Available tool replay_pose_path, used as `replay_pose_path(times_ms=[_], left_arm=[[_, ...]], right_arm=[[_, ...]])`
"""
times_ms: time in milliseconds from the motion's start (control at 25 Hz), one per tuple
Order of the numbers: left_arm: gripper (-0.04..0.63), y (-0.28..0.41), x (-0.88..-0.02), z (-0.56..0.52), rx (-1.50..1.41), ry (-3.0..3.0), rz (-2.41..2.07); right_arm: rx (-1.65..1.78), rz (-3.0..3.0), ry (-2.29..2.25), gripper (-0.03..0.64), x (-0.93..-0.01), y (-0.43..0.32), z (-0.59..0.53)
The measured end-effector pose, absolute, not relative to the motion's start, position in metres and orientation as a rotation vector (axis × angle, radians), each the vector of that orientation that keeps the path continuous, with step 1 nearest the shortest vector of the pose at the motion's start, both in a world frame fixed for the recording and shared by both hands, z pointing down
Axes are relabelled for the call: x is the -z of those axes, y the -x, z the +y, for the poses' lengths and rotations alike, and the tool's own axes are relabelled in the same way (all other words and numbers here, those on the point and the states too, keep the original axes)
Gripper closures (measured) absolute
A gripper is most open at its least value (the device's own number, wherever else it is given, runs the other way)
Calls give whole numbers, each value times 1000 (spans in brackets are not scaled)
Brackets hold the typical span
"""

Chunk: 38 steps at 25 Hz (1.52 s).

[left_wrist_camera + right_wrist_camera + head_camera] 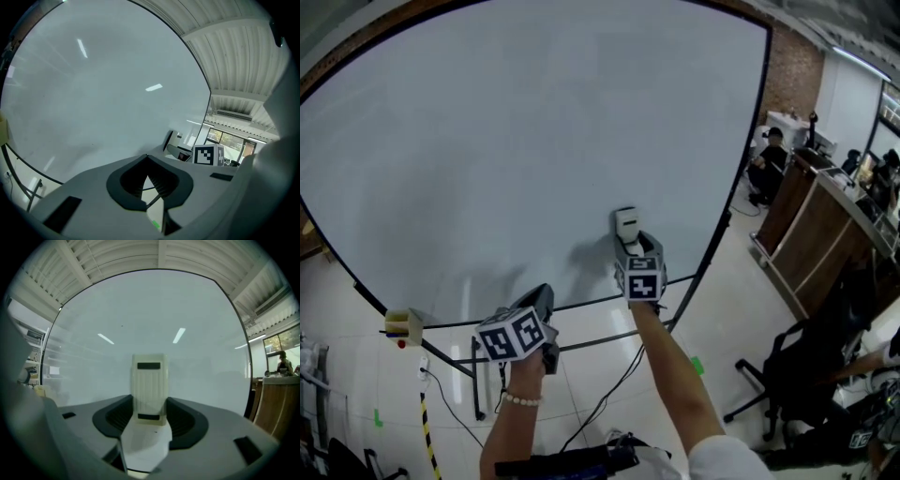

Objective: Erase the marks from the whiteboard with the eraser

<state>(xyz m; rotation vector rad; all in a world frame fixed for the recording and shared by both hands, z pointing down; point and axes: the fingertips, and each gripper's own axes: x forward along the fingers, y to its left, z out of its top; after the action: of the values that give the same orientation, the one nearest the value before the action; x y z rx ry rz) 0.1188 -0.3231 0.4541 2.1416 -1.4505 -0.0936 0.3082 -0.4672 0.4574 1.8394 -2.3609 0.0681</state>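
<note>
Holding eraser (149,376): right claw (149,409) is clamping its near end; likely light, stiff
Left claw (147,160): hanging closed, empty

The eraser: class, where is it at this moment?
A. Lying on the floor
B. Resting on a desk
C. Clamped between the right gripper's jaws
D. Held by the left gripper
C: the right gripper view shows the cream eraser standing between the jaws of the right gripper, in front of the whiteboard. The left gripper is shut on nothing.
</note>
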Motion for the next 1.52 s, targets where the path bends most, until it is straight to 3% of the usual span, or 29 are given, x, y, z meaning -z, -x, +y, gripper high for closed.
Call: replay_pose_path(times_ms=[440, 1000, 1280, 1520], left_arm=[[607, -222, -463, -352, 39, -2211, -1367], [607, -253, -489, -378, -27, -2203, -1325], [607, -239, -497, -377, -16, -2183, -1339], [607, -207, -496, -365, 0, -2165, -1368]], right_arm=[[-90, -2304, -1953, 379, -463, -473, -501], [-187, -2252, -2066, 379, -496, -611, -530], [-212, -2269, -2082, 379, -506, -624, -533], [-237, -2311, -2040, 379, -520, -572, -521]])
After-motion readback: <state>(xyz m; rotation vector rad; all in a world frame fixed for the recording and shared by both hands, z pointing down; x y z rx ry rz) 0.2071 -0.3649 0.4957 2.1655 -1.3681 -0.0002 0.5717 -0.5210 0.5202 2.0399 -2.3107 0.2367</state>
